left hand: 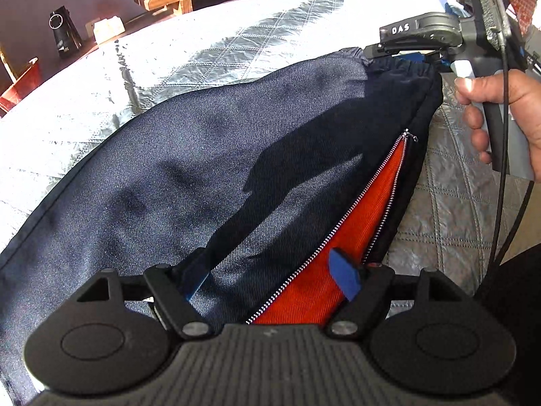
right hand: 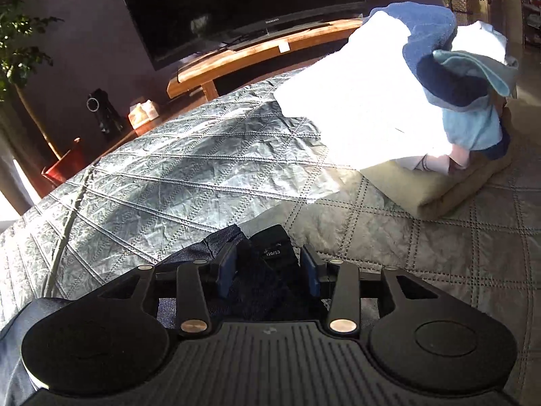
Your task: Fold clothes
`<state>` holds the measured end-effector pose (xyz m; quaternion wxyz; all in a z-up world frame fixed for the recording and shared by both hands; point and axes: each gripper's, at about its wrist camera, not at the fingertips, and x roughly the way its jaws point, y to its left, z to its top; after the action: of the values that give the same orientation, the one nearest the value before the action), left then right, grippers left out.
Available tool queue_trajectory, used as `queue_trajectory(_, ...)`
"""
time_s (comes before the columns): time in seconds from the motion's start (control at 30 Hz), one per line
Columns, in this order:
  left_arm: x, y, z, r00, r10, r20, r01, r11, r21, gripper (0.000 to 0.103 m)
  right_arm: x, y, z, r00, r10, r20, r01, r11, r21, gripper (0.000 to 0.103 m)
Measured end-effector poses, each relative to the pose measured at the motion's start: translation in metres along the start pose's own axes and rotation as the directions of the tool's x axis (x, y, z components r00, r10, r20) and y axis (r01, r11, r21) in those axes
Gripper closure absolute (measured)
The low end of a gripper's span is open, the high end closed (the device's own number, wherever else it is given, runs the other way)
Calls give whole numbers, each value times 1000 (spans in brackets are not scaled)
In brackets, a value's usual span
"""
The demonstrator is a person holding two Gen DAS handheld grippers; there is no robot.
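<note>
On the quilted grey bedspread (left hand: pixel 216 50) lies a dark navy garment (left hand: pixel 189 169), its zip (left hand: pixel 338 237) parted to show orange lining (left hand: pixel 341 270). The left gripper (left hand: pixel 274 277) stands wide apart over the zip end, blue pads (left hand: pixel 345 277) resting on the cloth, clamping nothing. The right gripper (right hand: pixel 267 270) has its fingers apart too, either side of the waistband label (right hand: pixel 272 253). The garment's long axis runs between the two grippers, elastic waist at the right one. Folded clothes (right hand: pixel 439 77) sit stacked farther off.
</note>
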<state>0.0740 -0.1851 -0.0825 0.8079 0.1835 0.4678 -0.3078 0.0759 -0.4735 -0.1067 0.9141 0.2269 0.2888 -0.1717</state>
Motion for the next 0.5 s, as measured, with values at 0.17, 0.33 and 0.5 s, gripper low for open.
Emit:
queue_trajectory(0.17, -4, 6, 5, 999, -38, -9, 38, 999, -34, 31, -38, -40, -2, 999, 4, 43, -12, 982, 189, 55)
queue_trajectory(0.33, -5, 11, 9, 999, -51, 3, 51, 997, -65, 32, -44, -71, -28, 998, 66, -15, -57, 941, 332, 59)
queue_trajectory(0.5, -7, -8, 3, 1000, 5, 17, -6, 1000, 29, 31, -30, -97, -46, 981, 193, 15, -170, 824, 540, 51)
